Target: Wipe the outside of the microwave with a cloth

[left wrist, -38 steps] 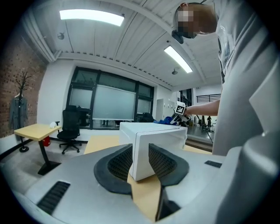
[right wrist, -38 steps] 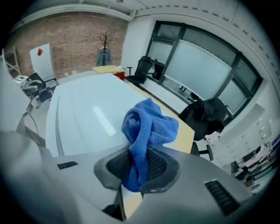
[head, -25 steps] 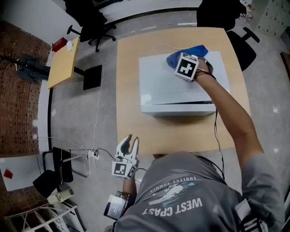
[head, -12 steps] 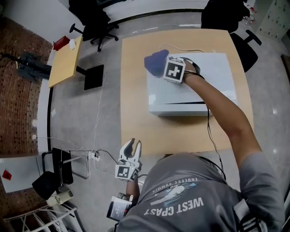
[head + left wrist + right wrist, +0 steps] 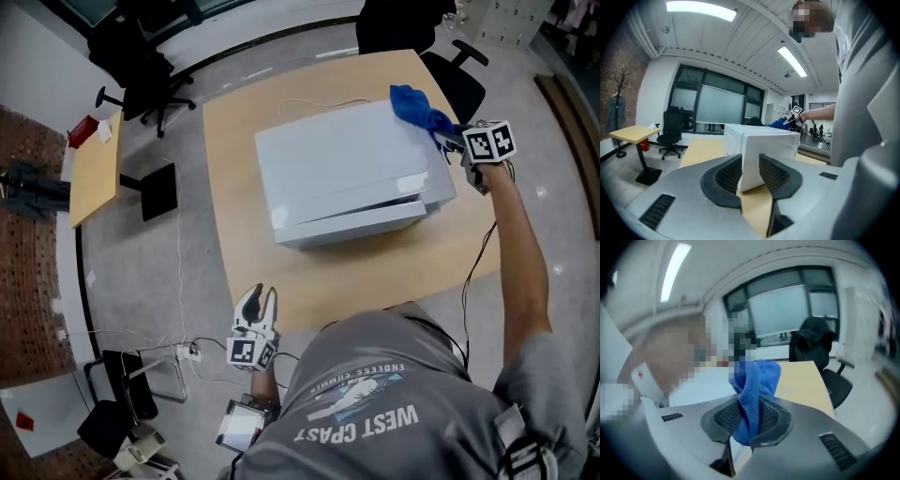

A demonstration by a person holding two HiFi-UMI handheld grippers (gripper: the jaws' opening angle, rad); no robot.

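The right tool's own view is smeared, so little beyond its jaws reads clearly. From the head view, the right tool is half hidden behind its marker cube. Its jaws are clamped on a bright blue, woolly cloth, which bunches up ahead of the tool and lies at the top corner of the white box-shaped microwave. I cannot tell if it presses there. The left tool hangs low, off the near edge of the light wooden counter. Its jaws are apart and hold nothing, and the microwave stands far ahead of it. Around are grey floor and a black office chair.
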